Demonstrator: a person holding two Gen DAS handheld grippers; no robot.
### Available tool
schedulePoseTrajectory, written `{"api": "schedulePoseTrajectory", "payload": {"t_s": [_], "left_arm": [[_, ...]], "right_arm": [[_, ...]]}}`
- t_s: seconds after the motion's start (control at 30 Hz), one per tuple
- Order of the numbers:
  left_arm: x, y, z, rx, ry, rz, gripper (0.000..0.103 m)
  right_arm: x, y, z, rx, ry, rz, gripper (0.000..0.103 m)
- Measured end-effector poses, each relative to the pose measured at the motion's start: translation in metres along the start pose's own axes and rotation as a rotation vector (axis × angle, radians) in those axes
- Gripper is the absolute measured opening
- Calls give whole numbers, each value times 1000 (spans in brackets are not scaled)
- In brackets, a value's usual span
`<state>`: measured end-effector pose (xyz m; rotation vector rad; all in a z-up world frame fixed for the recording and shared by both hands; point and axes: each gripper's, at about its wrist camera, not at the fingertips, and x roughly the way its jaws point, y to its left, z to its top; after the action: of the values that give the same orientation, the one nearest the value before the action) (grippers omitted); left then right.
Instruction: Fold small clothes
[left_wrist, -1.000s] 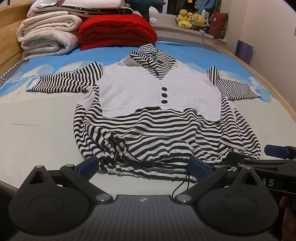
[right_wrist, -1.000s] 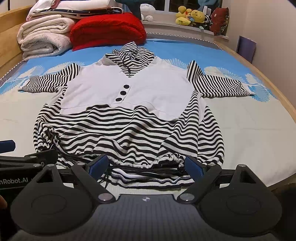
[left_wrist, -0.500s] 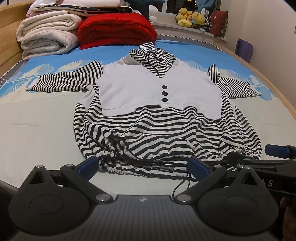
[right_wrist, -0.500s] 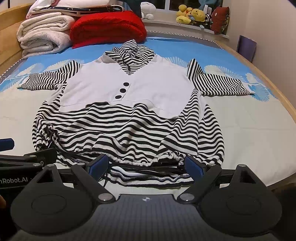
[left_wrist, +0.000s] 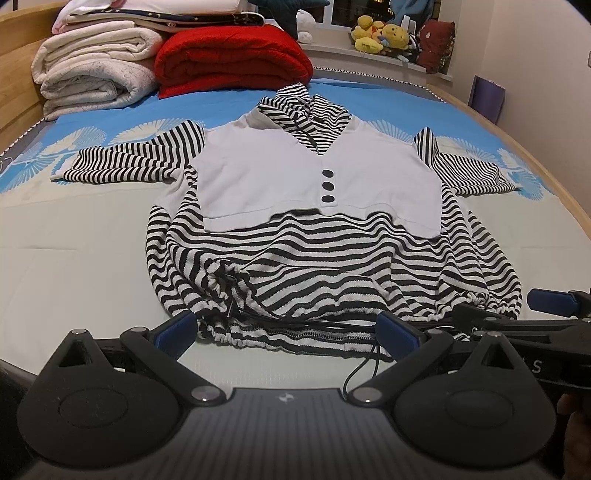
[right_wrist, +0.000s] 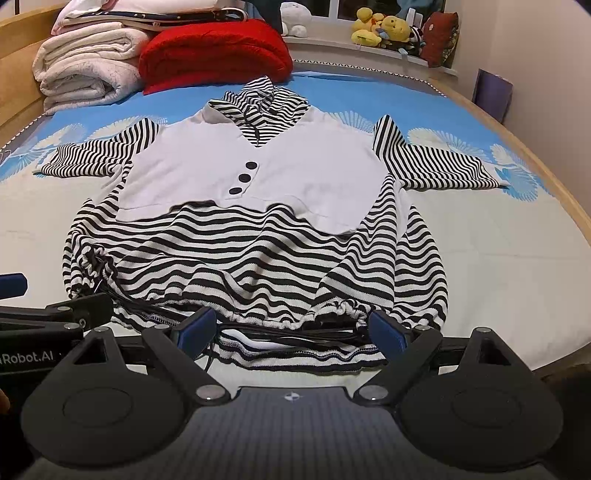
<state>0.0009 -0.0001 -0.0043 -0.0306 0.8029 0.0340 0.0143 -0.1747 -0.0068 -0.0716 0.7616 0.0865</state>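
Left wrist view: left gripper (left_wrist: 286, 330) was wide open, holding nothing, fingers straddling the hem of the striped top (left_wrist: 317, 266), which lay flat, sleeves spread, near the bed's (left_wrist: 74, 266) front edge. Red blanket (left_wrist: 232, 59) sat at the far edge.

Right wrist view: right gripper (right_wrist: 291, 330) gaped too, empty, at the hem's right half. Folding looked unstarted; next move likely calls for pinching the hem at both spots, avoiding the loose drawstring (right_wrist: 207, 354).

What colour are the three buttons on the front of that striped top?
The buttons are black, set on the plain white front panel. The left wrist view shows them best.
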Motion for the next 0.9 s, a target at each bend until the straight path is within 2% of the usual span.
{"api": "schedulePoseTrajectory", "payload": {"t_s": [0.27, 0.4, 0.43, 0.5, 0.57, 0.6, 0.63, 0.7, 0.73, 0.77, 0.83, 0.9], "left_arm": [[0, 0, 0, -1, 7, -3, 103], [-6, 2, 7, 38, -15, 55, 103], [-10, 6, 11, 34, -28, 57, 103], [-15, 17, 25, 31, -54, 34, 102], [-19, 32, 47, 39, -82, 8, 92], [-19, 40, 59, 61, -95, 10, 80], [-15, 50, 70, 77, -87, 6, 63], [-2, 73, 93, 96, -53, 14, 45], [8, 87, 100, 84, -19, 17, 41], [16, 100, 107, 66, -1, 30, 41], [45, 130, 112, -27, 111, 31, 41], [78, 158, 108, -161, 229, 31, 41]], "right_arm": [[0, 0, 0, 1, 5, 2, 90], [-3, -2, 2, 20, -12, -2, 90], [-4, -5, 4, 31, -21, -6, 88], [-10, -17, 12, 79, -65, -1, 78], [-17, -39, 27, 146, -123, 23, 49], [-20, -54, 36, 184, -152, 31, 44], [-21, -68, 45, 220, -178, 36, 38], [-18, -96, 64, 232, -206, 4, 36], [-13, -108, 72, 232, -198, -19, 36], [-3, -123, 80, 244, -170, -31, 36], [22, -145, 89, 239, -80, -41, 37], [55, -167, 88, 278, 36, -54, 37]]}}
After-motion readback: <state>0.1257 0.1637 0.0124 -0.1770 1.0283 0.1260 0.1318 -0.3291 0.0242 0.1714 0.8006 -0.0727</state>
